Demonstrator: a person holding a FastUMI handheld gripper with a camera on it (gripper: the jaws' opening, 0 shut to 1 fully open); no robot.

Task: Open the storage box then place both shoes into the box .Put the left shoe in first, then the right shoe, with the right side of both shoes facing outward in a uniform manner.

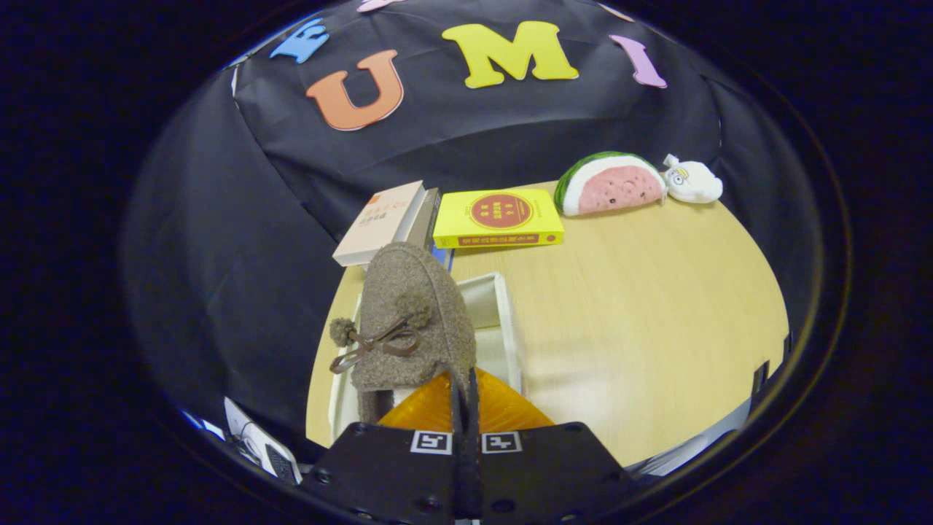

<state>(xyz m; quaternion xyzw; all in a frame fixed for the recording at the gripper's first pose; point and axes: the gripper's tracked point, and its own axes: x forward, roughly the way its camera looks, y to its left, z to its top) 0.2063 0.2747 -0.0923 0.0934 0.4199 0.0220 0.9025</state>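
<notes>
Tongs (466, 408) clenched on thin edge of shoe (412, 321), fingers almost together. Shoe hung toe-up above open box (503, 306) on surface (641, 306), box lid not made out. Risks, as judged: narrow pinch on soft fleece could slip, shoe twisting or dropping early. Shoe sat over box's left side; lowering off-line could catch rim, tip shoe outside. Books (437, 219) just beyond box could block forward push. Facing could end wrong if shoe rotated on release.

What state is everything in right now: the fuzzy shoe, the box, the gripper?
Brown fuzzy shoe: pinched by its edge, hanging over the box.
Storage box: open.
Gripper: shut on the shoe.
Books: lying closed beyond the box.
</notes>
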